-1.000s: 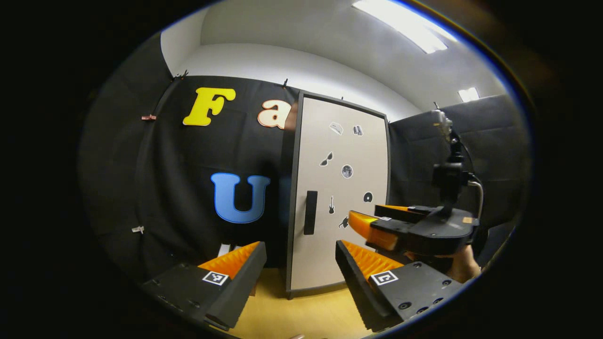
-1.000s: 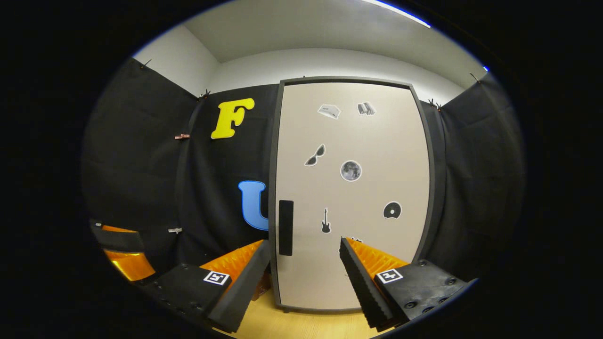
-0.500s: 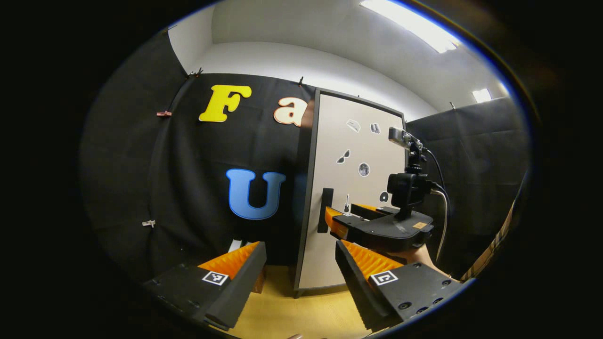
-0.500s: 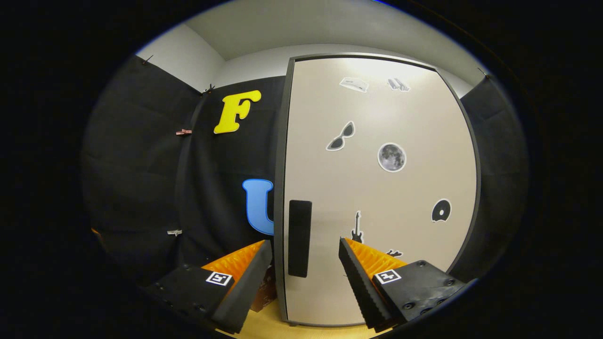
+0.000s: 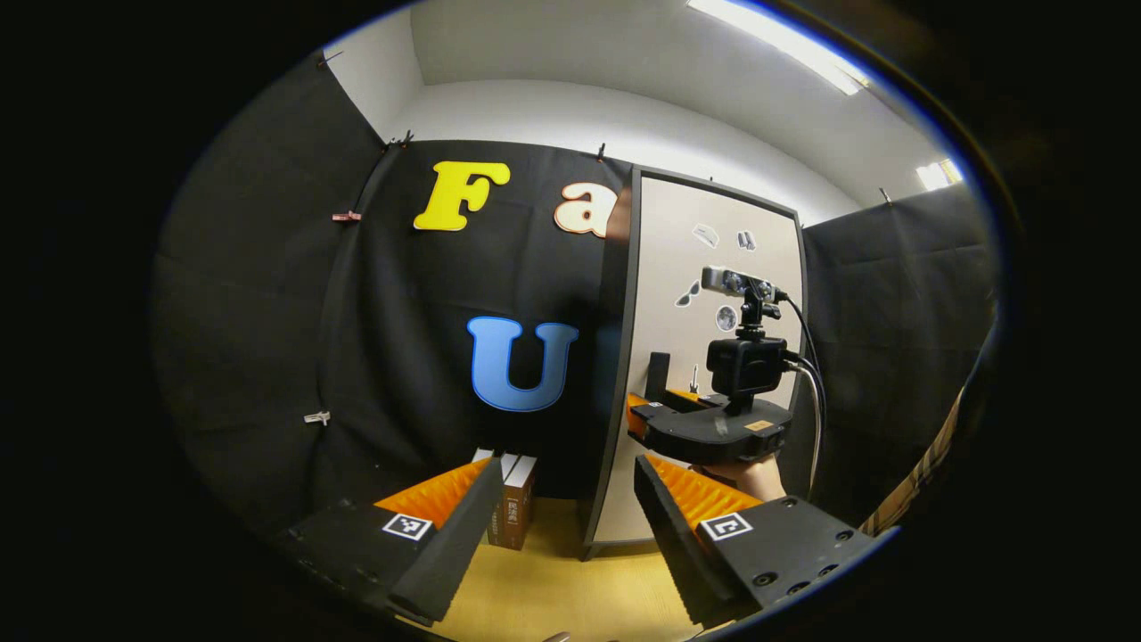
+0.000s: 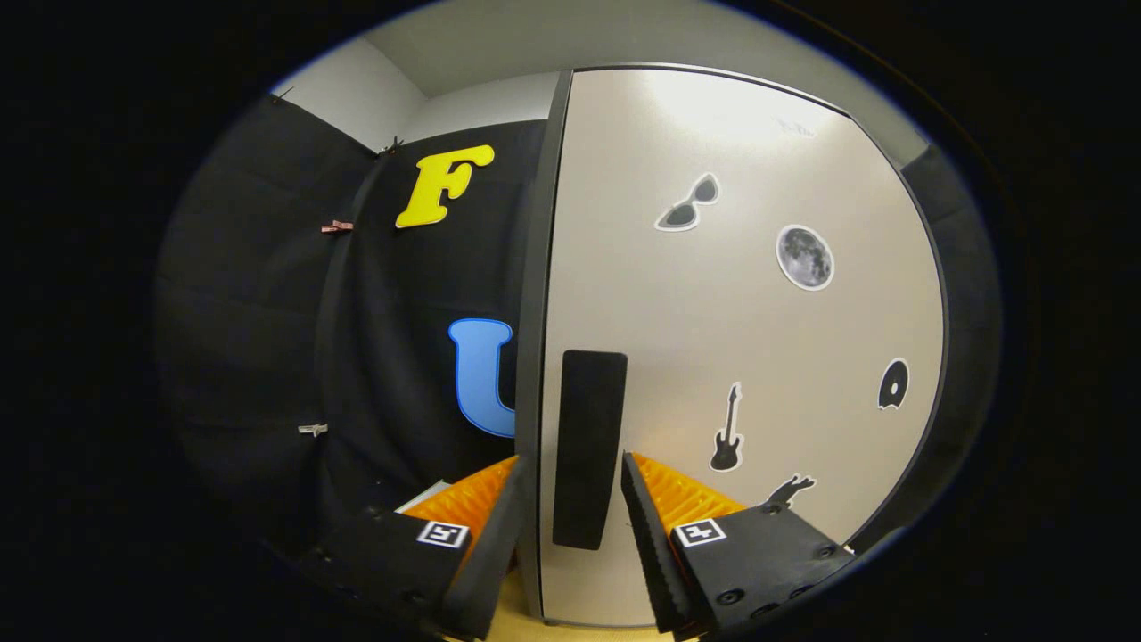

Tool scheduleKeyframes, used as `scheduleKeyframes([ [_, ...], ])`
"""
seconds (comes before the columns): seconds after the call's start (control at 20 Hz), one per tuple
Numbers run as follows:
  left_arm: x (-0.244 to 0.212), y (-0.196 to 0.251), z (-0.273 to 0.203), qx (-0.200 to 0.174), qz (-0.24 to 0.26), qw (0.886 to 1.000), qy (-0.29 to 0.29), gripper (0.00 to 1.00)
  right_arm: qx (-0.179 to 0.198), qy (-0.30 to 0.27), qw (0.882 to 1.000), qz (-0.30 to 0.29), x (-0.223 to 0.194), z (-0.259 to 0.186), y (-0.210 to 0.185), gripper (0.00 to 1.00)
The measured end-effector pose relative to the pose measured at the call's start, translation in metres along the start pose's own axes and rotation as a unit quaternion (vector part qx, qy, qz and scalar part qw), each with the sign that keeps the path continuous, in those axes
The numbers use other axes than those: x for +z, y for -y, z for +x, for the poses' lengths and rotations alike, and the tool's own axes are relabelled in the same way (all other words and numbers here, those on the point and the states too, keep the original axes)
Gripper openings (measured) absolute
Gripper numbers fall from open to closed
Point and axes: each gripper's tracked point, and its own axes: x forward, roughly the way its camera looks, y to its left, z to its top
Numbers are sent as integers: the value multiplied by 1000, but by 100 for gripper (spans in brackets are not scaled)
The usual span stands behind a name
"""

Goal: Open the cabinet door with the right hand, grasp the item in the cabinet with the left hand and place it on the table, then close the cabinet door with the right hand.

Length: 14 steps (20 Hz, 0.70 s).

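The cabinet's beige door [image 6: 749, 357], dotted with small stickers, stands closed and hides whatever is inside. My right gripper [image 6: 570, 522] is open, with one finger on each side of the black vertical handle [image 6: 588, 428]. The right-hand finger sits at the handle's edge, while a gap shows on the left by the door's edge. In the left gripper view, the cabinet door [image 5: 677, 267] is farther off at the right. There the right gripper [image 5: 655, 415] is at the handle [image 5: 658, 370], held by a hand [image 5: 758, 477]. My left gripper [image 5: 566, 526] is open and holds nothing.
Brown boxes [image 5: 513, 499] stand upright on the wooden table [image 5: 553, 597], just left of the cabinet against the black cloth wall. A plaid sleeve [image 5: 927, 464] shows at the far right.
My right gripper moved forward to the door. Its fingers now straddle the handle and stand closer together. The left gripper's view swung left, bringing the brown boxes into sight.
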Motion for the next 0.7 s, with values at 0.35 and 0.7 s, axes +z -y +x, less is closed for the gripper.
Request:
scheduleKeyframes([
  [0.35, -2, -13, -14, 21, -17, 1000, -3, 93, -27, 4, 1000, 8, -2, 7, 3, 37],
  [0.7, -2, -17, -24, 22, -16, 1000, -3, 93, -19, -1, 1000, 19, -1, 3, 3, 23],
])
